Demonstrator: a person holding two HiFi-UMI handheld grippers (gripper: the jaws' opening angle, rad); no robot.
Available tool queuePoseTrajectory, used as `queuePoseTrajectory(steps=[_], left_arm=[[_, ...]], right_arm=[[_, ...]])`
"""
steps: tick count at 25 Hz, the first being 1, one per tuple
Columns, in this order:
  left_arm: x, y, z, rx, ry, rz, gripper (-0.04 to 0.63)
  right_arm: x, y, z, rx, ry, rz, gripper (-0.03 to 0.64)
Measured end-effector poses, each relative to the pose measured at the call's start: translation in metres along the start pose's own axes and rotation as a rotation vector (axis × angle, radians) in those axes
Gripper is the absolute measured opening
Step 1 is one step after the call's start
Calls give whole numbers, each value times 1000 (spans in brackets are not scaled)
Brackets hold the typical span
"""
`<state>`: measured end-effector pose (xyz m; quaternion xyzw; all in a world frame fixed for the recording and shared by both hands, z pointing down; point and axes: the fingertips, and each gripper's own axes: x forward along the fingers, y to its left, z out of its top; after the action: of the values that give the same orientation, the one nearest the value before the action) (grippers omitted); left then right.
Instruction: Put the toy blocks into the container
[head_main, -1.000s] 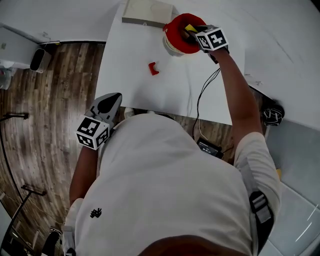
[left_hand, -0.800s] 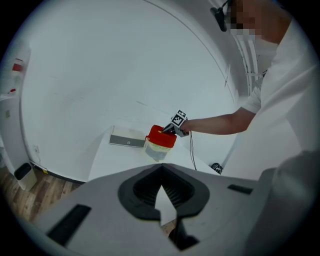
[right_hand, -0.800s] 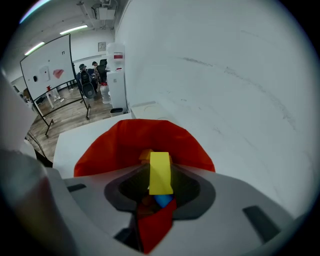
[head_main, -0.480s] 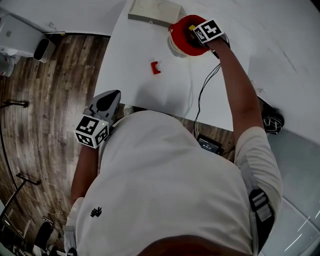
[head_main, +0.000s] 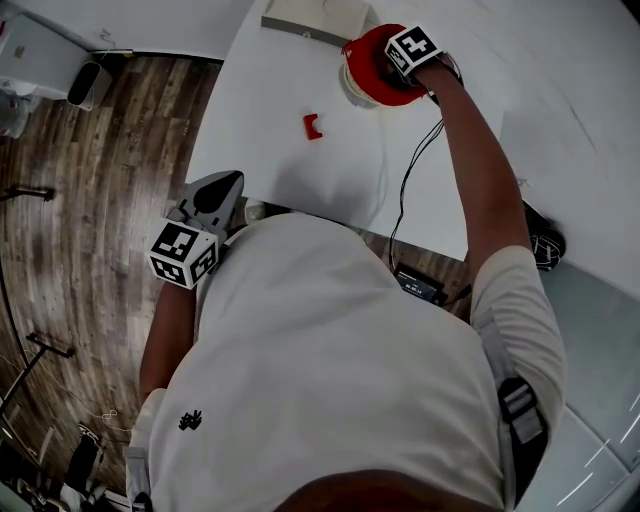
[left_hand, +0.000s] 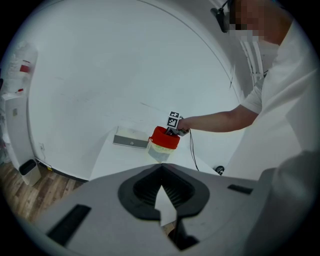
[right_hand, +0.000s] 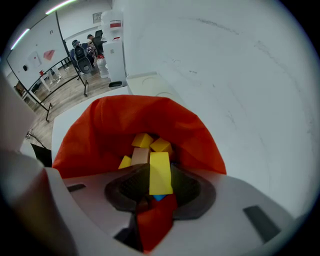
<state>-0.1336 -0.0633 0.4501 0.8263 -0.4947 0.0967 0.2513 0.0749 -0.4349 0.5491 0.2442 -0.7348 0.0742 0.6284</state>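
Drop step, judged from how things lie. Right tongs (right_hand: 159, 176) point steeply down into the red container (head_main: 362, 78) at the far side of the worktop (head_main: 290, 170). The jaws are wide but pressed on an upright yellow block (right_hand: 160, 165). The block hangs inside the mouth, above other blocks (right_hand: 142, 140), yellow and tan, lying at the bottom.

Left tongs (left_hand: 162, 196) wait off the near left edge of the worktop. Its jaws are slightly apart with nothing between them.

To do it well:
- Keep the tips over the middle of the opening, off the soft red wall (right_hand: 100, 135).
- Open fully in one go so the block falls flat onto the pile.
- Lift straight up afterwards and don't drag the rim, since the container looks light and could tip.
- A red scrap shows in the gap behind the yellow block. Can't tell if it is wall fabric or something else, so watch for a snag.

One red block (head_main: 313, 126) lies alone on the worktop, left of and nearer than the container. Likely next pick. A flat box (head_main: 300, 20) sits at the far edge, not involved.
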Motion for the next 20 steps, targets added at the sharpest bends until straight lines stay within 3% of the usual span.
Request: queuePoseTrajectory(steps=[9, 16, 17, 19, 20], left_arm=[[-2, -2, -3, 4, 1, 14, 6], [-9, -10, -7, 16, 6, 2, 6], [-9, -12, -8, 18, 8, -1, 6], [-9, -17, -9, 23, 15, -8, 6], [-8, -19, -8, 29, 18, -13, 6]], right_arm=[[-2, -4, 3, 10, -39, -8, 140], [-34, -1, 7, 9, -149, -22, 149], [-37, 0, 9, -1, -168, -28, 143], [-38, 0, 11, -20, -185, -48, 58], [-38, -1, 11, -20, -184, -55, 60]])
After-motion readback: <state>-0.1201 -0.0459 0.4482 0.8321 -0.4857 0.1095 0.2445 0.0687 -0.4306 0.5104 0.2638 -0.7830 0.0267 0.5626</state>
